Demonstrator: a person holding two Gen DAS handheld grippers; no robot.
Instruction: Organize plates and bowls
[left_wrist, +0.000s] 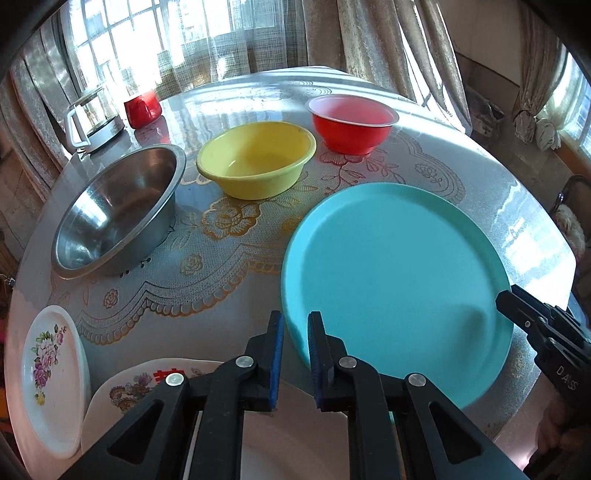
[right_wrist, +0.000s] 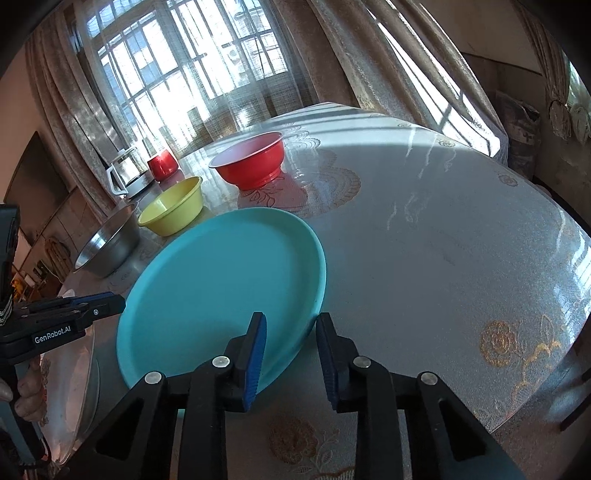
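A large turquoise plate (left_wrist: 395, 291) (right_wrist: 221, 291) lies on the table. My left gripper (left_wrist: 295, 328) is open at its near left rim, above a white patterned plate (left_wrist: 136, 384). My right gripper (right_wrist: 290, 328) is open with the turquoise plate's near right rim between its fingers; it also shows in the left wrist view (left_wrist: 517, 306). A small floral plate (left_wrist: 51, 373) lies at the left. A steel bowl (left_wrist: 118, 210) (right_wrist: 109, 245), a yellow bowl (left_wrist: 256, 158) (right_wrist: 171, 210) and a red bowl (left_wrist: 352, 123) (right_wrist: 251, 158) stand behind in a row.
A glass kettle (left_wrist: 94, 118) (right_wrist: 125, 171) and a red cup (left_wrist: 142, 107) (right_wrist: 161, 166) stand at the far left edge. The round table (right_wrist: 443, 240) has a lace-patterned cover. Curtains and windows are behind. The left gripper shows in the right wrist view (right_wrist: 107, 304).
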